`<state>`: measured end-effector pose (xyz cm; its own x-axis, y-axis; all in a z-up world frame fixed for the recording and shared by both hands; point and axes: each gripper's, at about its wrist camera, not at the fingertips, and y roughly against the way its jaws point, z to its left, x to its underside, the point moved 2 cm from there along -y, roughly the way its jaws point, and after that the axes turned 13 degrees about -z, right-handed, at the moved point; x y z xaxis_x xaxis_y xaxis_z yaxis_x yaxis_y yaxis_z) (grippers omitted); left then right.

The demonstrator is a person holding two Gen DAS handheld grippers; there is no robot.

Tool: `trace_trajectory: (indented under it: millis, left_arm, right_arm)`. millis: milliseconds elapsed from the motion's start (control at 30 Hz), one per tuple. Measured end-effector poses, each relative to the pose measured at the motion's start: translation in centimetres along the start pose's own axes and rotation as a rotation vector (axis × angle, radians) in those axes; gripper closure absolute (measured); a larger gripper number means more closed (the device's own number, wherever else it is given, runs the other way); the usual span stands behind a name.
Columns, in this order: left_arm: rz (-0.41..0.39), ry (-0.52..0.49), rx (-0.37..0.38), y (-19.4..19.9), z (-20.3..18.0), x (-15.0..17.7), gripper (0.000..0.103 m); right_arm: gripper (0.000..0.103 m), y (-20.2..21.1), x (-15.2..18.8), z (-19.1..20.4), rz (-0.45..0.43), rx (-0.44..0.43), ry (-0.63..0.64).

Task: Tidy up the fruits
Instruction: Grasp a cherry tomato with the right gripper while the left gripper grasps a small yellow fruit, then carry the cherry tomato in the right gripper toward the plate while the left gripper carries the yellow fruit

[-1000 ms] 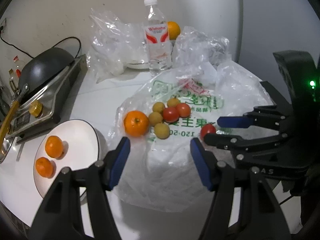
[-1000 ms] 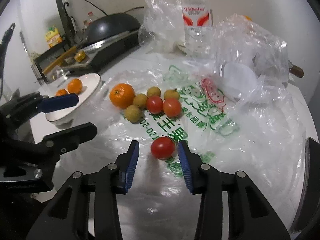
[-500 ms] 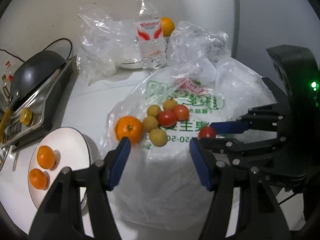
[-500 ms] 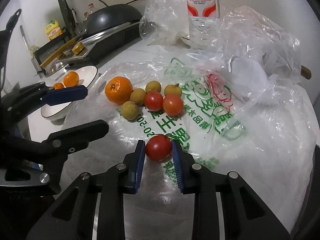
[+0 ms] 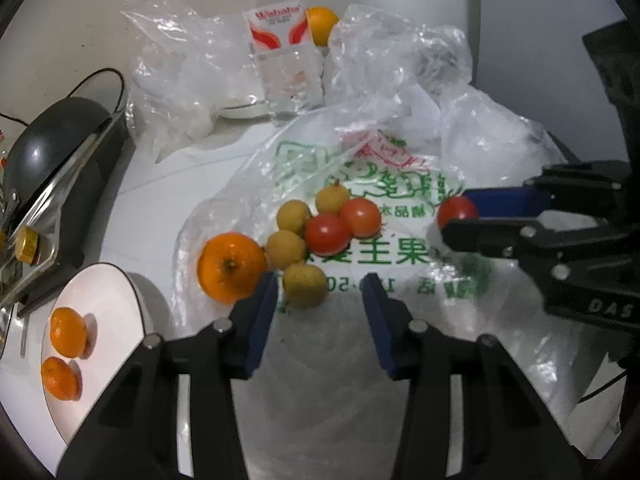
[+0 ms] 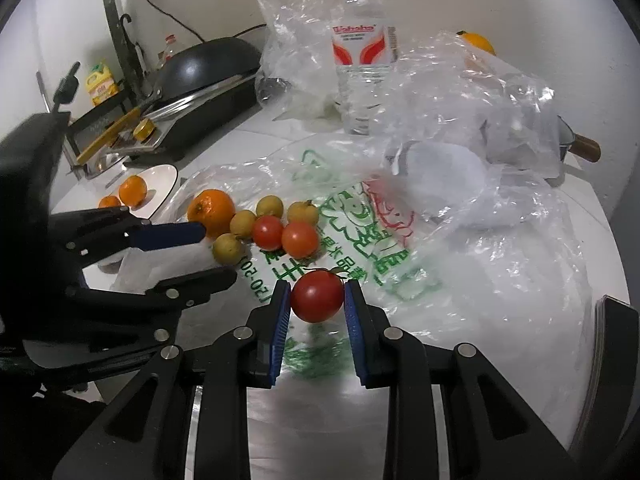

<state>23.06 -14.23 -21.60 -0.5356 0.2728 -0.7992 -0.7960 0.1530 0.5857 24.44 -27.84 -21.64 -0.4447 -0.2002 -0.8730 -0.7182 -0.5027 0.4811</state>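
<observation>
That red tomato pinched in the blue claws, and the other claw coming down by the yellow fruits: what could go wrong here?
1. The right gripper is shut on the tomato, a soft round fruit held only at its sides; it could slip out or bruise.
2. The left gripper, whose jaws have just been closing with nothing between them, sits close to a yellow fruit and the orange; a nudge could roll them across the slick plastic bag.

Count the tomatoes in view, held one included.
3. One tomato is clamped in the right gripper; two tomatoes sit touching on the printed plastic bag among the small yellowish fruits. Crumpled bags behind could hide more.
</observation>
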Motion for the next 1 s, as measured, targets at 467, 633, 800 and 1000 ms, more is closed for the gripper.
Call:
trace_trajectory:
  millis: [467,633,800,1000]
  left_arm:
    - [0.034,0.019,-0.009,-2.3,1.0,0.1,0.077]
    - [0.035,0.035,0.025,-2.0,1.2,0.1,0.077]
    - [-0.003,0.048,0.041,-0.6,0.9,-0.2,0.077]
    - [-0.046,0.039,0.058,1.5,0.6,-0.5,0.077]
  right_arm:
    - [0.074,0.0,0.2,-1.2,-0.006,0.004,-0.007]
    - [0.074,0.0,0.0,-0.8,-0.009,0.011,-0.001]
    - [0.074,0.5,-0.4,-0.2,-0.020,0.020,0.010]
    - [0.074,1.3,-0.9,1.0,-0.033,0.033,0.029]
